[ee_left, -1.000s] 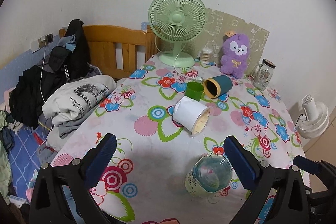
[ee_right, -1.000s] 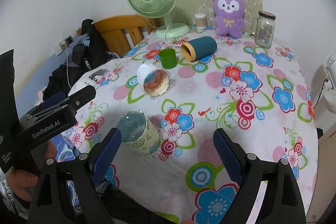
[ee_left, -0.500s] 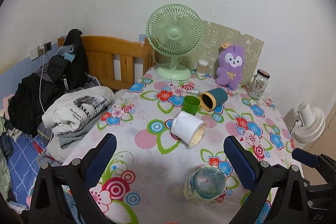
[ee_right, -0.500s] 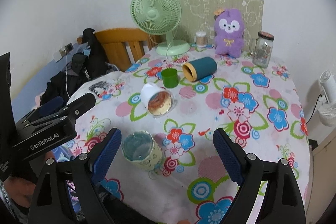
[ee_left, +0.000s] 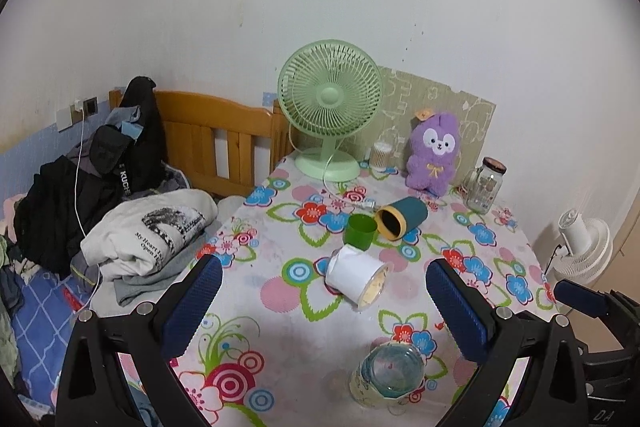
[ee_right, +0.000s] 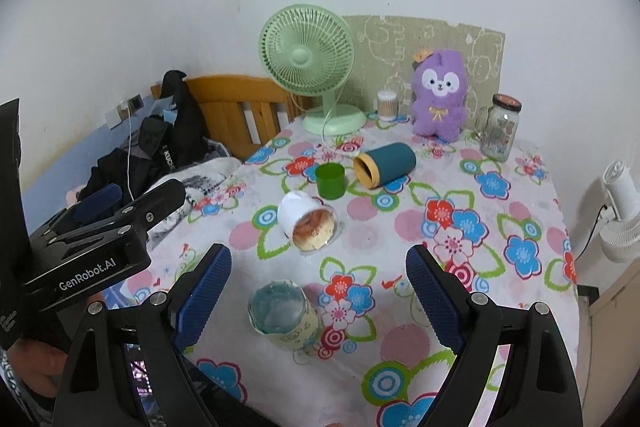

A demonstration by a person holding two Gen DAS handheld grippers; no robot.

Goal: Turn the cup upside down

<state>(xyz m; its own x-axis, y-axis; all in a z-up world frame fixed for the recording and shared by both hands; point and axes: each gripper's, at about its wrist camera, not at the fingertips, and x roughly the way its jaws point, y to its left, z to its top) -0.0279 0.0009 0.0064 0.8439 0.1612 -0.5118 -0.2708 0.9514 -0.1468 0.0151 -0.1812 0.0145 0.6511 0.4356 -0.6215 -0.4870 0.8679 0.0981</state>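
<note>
The cup [ee_right: 285, 313] [ee_left: 388, 375], a glass tumbler with a pale printed wrap, stands on its rim at the near edge of the flowered tablecloth [ee_right: 472, 227], its round base up. At its 12 o'clock a white paper tub [ee_right: 307, 227] lies on its side, then a green plastic cup [ee_right: 330, 180] and a toppled teal cylinder [ee_right: 385, 163]. The right gripper [ee_right: 319, 287] hangs above, ribbed blue pads spread wide, empty. The left gripper [ee_left: 322, 301] is likewise spread, at 9 o'clock.

A bedroom: wooden bed frame [ee_left: 224, 139], piled clothes [ee_left: 148, 231], plush toy [ee_left: 434, 153].
</note>
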